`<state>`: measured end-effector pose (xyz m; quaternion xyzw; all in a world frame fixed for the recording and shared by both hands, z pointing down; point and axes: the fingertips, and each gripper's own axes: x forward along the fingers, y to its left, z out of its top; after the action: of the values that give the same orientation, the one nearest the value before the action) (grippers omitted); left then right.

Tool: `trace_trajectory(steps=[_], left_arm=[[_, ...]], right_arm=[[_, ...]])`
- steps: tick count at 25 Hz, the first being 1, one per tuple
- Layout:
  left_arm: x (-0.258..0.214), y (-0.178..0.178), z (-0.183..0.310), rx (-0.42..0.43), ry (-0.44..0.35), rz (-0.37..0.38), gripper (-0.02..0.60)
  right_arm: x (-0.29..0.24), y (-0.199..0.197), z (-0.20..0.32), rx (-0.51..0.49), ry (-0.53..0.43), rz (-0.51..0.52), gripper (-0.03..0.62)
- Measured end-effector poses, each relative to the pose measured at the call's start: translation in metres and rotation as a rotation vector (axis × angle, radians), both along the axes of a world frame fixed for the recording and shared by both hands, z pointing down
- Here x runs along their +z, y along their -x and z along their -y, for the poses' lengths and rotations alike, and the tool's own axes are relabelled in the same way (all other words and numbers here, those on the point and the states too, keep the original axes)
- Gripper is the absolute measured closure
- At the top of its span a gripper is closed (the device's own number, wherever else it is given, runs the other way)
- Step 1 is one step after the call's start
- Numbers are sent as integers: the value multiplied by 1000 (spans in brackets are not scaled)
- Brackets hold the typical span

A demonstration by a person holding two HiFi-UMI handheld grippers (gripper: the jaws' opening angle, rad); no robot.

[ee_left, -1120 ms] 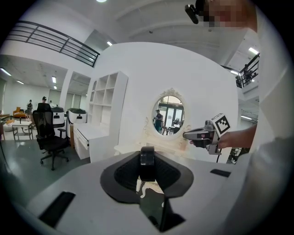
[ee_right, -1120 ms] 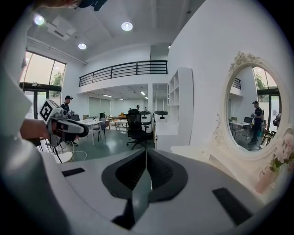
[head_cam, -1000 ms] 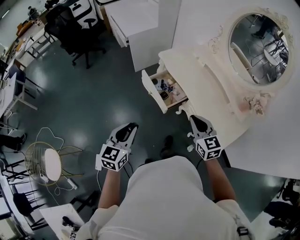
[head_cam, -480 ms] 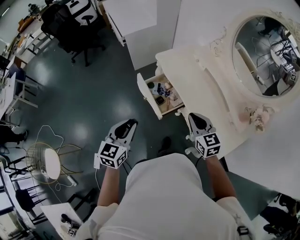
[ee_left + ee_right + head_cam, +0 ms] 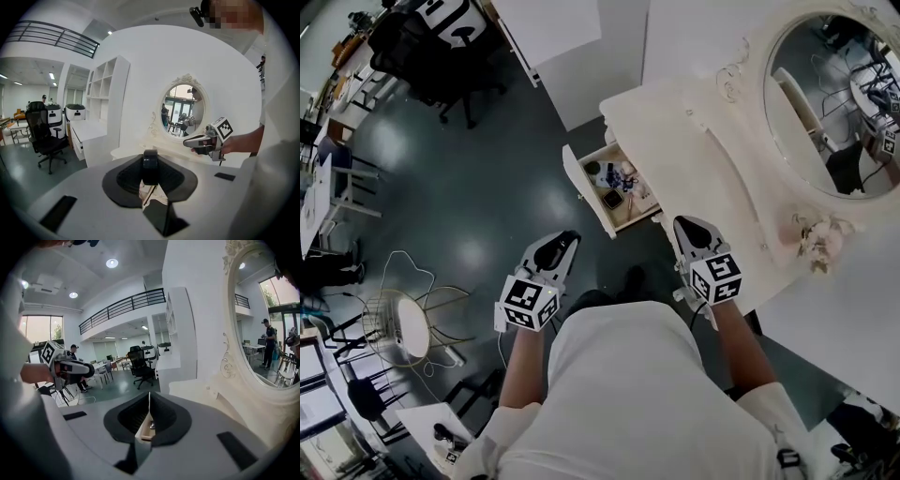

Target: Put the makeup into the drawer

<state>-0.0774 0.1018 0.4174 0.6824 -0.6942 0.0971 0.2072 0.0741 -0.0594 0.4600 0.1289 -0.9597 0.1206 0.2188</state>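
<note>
The white dressing table's drawer (image 5: 579, 190) stands pulled out, with several small makeup items (image 5: 614, 178) lying inside. My left gripper (image 5: 560, 246) hovers over the floor just below and left of the drawer. It is shut on a small black round makeup piece (image 5: 150, 167) held at the tips. My right gripper (image 5: 694, 228) is level with it at the table's front edge, right of the drawer. Its jaws meet in a thin line (image 5: 149, 401) with nothing between them. The left gripper view catches the right gripper (image 5: 188, 142) at the side.
An oval mirror (image 5: 834, 103) rises at the back of the dressing table (image 5: 694, 150). A white cabinet (image 5: 553, 37) stands beyond the drawer, and a black office chair (image 5: 422, 47) at the far left. A wire stool (image 5: 398, 323) and cable lie on the floor to the left.
Both grippers have come nearer to the open drawer, which now sits closer in front of them. The jaws of both look unchanged.
</note>
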Motion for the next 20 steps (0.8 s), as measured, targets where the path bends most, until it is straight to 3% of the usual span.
trace_trajectory(steps=[10,20], left_arm=[[12,10,36,67,42,-17,506],[35,53,81,207,87,8,506]], right_arm=[[13,5,10,19,50,-18,565],[20,32,38,143,57,-48,565]])
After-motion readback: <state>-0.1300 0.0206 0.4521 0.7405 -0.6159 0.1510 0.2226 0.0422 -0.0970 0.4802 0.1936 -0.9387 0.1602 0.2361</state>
